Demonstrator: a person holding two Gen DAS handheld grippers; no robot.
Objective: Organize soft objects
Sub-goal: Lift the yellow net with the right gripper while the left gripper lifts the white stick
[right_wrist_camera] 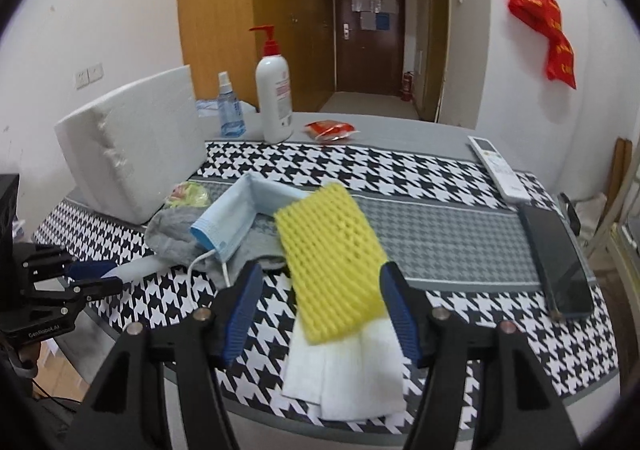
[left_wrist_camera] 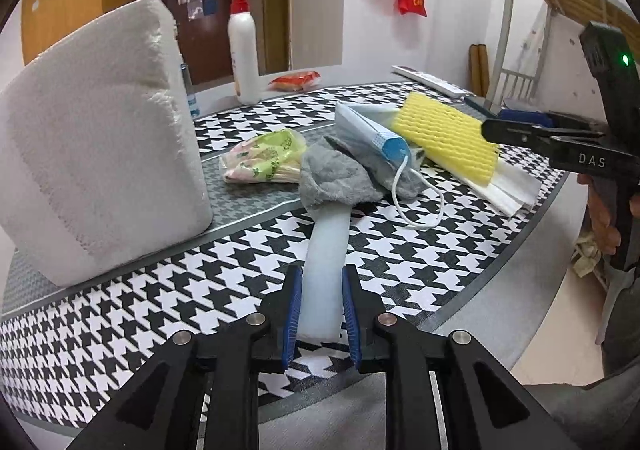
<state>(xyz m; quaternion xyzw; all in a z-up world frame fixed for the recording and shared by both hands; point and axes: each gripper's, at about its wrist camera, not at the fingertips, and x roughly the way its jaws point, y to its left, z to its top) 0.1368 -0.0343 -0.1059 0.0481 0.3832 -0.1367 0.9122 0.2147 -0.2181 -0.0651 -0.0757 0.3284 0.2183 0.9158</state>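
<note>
Left wrist view showed the left tool clenched on a long pale foam strip lying on the counter. The strip's far end sat under a fuzzy gray cloth. A big white foam block stood at the left. Next came a green snack bag, then a blue face mask resting on the cloth, then a bumpy yellow foam net over white folded paper.

From the right wrist view, the right tool was spread wide, with the yellow net between its fingers but not squeezed.

The counter had a black and white cloth. Behind stood a white pump bottle, a brown door and red bags on the wall.
</note>
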